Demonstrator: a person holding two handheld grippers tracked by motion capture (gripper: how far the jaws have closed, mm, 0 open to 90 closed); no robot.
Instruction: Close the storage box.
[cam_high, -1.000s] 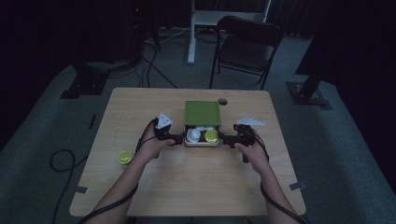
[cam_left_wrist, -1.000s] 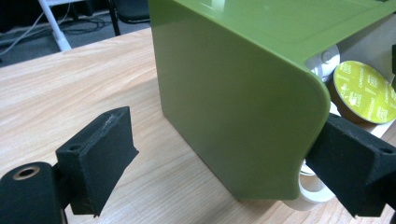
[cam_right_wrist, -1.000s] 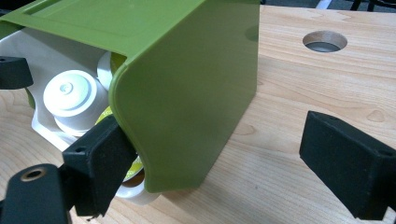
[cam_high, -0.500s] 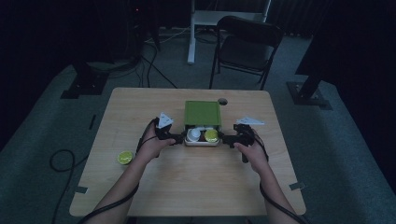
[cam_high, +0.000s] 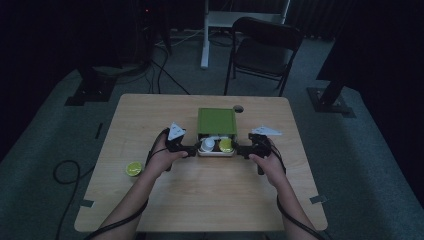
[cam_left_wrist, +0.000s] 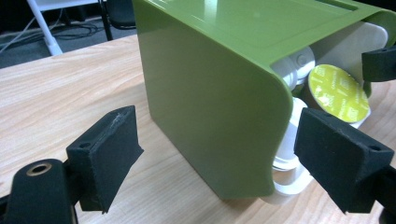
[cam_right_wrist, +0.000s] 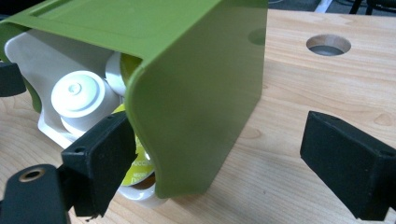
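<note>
A green box (cam_high: 216, 121) stands mid-table with its white drawer (cam_high: 216, 153) pulled out toward me. In the drawer lie a white capsule (cam_high: 207, 145) and a yellow-lidded capsule (cam_high: 225, 144). My left gripper (cam_high: 192, 148) sits at the drawer's left end, open. In the left gripper view its jaws straddle the box's front corner (cam_left_wrist: 210, 107) without pressing on it; they have just been closing a little. The yellow capsule (cam_left_wrist: 338, 91) shows beyond. My right gripper (cam_high: 240, 148) is at the drawer's right end, open, with the box's other corner (cam_right_wrist: 196, 102) between its jaws beside the white capsule (cam_right_wrist: 77, 93).
A lime-green capsule (cam_high: 133, 168) lies alone on the table's left side. A round cable hole (cam_high: 238, 108) sits behind the box. A folding chair (cam_high: 262, 50) and desk legs stand beyond the far edge. Cables trail on the floor at left.
</note>
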